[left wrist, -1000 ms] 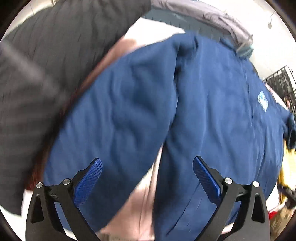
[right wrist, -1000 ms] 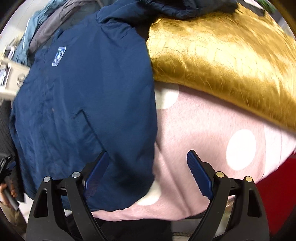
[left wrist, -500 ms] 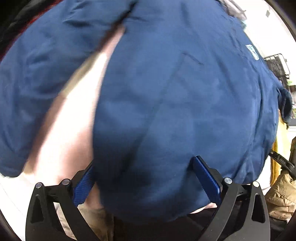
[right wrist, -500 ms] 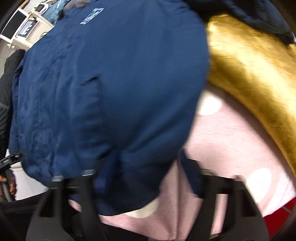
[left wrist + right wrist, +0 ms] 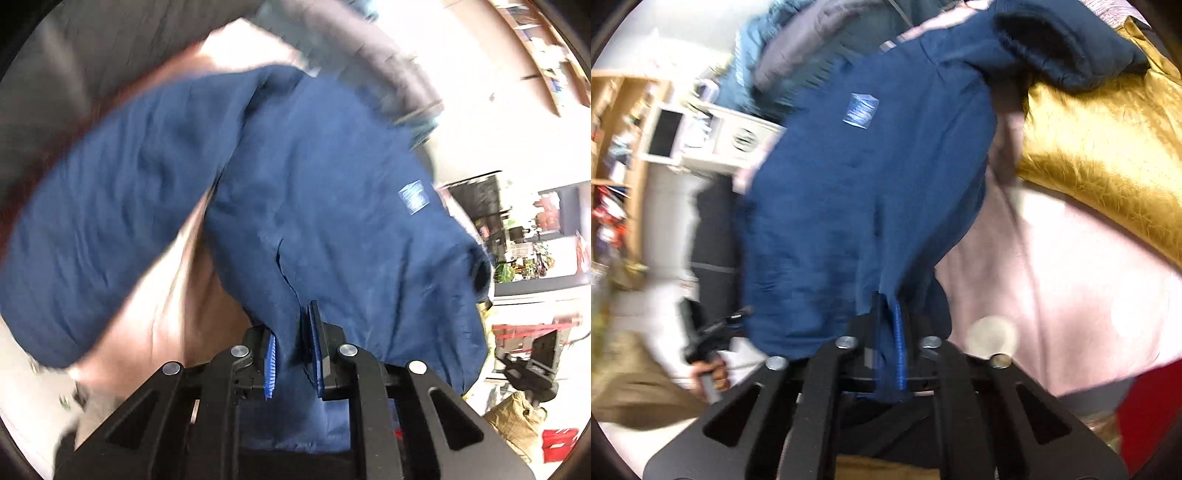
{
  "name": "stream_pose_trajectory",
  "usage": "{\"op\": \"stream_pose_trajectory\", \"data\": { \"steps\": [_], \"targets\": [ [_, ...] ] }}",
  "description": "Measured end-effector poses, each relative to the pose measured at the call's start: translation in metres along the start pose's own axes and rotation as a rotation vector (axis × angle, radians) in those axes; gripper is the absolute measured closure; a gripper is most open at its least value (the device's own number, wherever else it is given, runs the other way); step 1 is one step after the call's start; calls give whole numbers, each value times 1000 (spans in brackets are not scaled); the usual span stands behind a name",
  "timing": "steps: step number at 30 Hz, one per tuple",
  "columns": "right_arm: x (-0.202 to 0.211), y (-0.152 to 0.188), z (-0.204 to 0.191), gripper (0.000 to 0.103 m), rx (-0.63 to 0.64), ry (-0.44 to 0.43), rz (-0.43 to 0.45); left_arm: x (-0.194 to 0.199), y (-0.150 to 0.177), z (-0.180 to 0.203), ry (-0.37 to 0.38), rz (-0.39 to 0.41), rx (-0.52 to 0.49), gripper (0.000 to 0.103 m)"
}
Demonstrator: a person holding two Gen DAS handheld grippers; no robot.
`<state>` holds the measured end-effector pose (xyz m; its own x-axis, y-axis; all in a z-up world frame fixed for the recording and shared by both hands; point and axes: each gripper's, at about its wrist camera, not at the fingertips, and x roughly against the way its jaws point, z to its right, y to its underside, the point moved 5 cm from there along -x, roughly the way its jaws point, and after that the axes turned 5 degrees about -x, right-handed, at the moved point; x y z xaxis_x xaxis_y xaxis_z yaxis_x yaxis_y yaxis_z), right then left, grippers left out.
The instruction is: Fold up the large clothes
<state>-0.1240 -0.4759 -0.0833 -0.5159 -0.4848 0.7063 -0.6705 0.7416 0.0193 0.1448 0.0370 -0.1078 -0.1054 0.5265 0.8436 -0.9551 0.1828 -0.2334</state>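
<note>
Pinching the near hem of the blue jacket (image 5: 332, 206) with the left claw (image 5: 291, 354), jaws just drawn in on a bunched fold of the cloth. Same story at the right claw (image 5: 888, 347): jaws just closed, pressed together on a thin pleat of the same hem. Both grips therefore on the near edge, one towards each bottom corner (neither arm nearer than the other, as far as either wrist view tells).

Stretching away from both claws and up the frame, the jacket: long axis running from the pinched hem towards the collar end, chest label (image 5: 860, 108) about two-thirds of the way along. Lying partly lifted off a pink spotted cover (image 5: 1052, 280), with a gold cushion (image 5: 1108, 147) just beside it on the right and a sleeve (image 5: 110, 221) splayed off to the left in the left wrist view. Sleeve cuff (image 5: 480, 269) drooping at the far right there.

Judged from this: hem to be carried forward along that axis towards the collar, both claws travelling level and together, else a skewed fold. Much blur; far edge of the jacket hard to trace.
</note>
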Motion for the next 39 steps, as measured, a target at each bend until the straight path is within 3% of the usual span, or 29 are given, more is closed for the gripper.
{"op": "stream_pose_trajectory", "data": {
  "steps": [2, 3, 5, 6, 7, 11, 13, 18, 23, 26, 30, 32, 35, 37, 39],
  "targets": [
    [27, -4, -16, 102, 61, -7, 71, 15, -18, 11, -4, 68, -28, 89],
    [35, -9, -17, 102, 94, 65, 127, 22, -12, 13, -7, 86, -15, 88],
    [36, -16, -5, 87, 122, 225, 191, 20, -18, -1, -5, 87, 34, 88],
    [27, -20, 9, 42, 110, 324, 188, 12, -20, -7, -20, 78, 61, 88],
    [19, -19, 19, 8, 97, 368, 179, 3, -19, -11, -34, 64, 80, 88],
    [-35, 5, 75, 8, 83, 529, 84, -22, 4, -6, -89, 1, 65, 88],
    [-62, 18, 99, 9, 100, 646, 23, -17, 6, -15, -77, -5, 82, 88],
    [-102, 77, 134, 9, 393, 814, -89, -16, -8, -22, -56, 30, 130, 88],
    [-138, 117, 116, 9, 651, 767, -130, -14, -39, -23, -78, 73, 115, 90],
    [-147, 104, 106, 13, 674, 813, -23, -12, -63, -18, -75, 107, 113, 90],
    [-128, 53, 80, 18, 538, 713, 173, -12, -83, -14, -83, 125, 105, 90],
    [-105, 24, 63, 18, 447, 622, 303, -14, -88, -10, -109, 127, 84, 90],
    [-68, -14, 48, 25, 301, 461, 418, -15, -88, -7, -133, 130, 58, 90],
    [-62, -27, 41, 26, 191, 362, 441, -18, -85, -9, -136, 125, 64, 90],
    [-75, -45, 45, 26, 61, 271, 377, -23, -82, -16, -129, 109, 85, 90]
  ]
}}
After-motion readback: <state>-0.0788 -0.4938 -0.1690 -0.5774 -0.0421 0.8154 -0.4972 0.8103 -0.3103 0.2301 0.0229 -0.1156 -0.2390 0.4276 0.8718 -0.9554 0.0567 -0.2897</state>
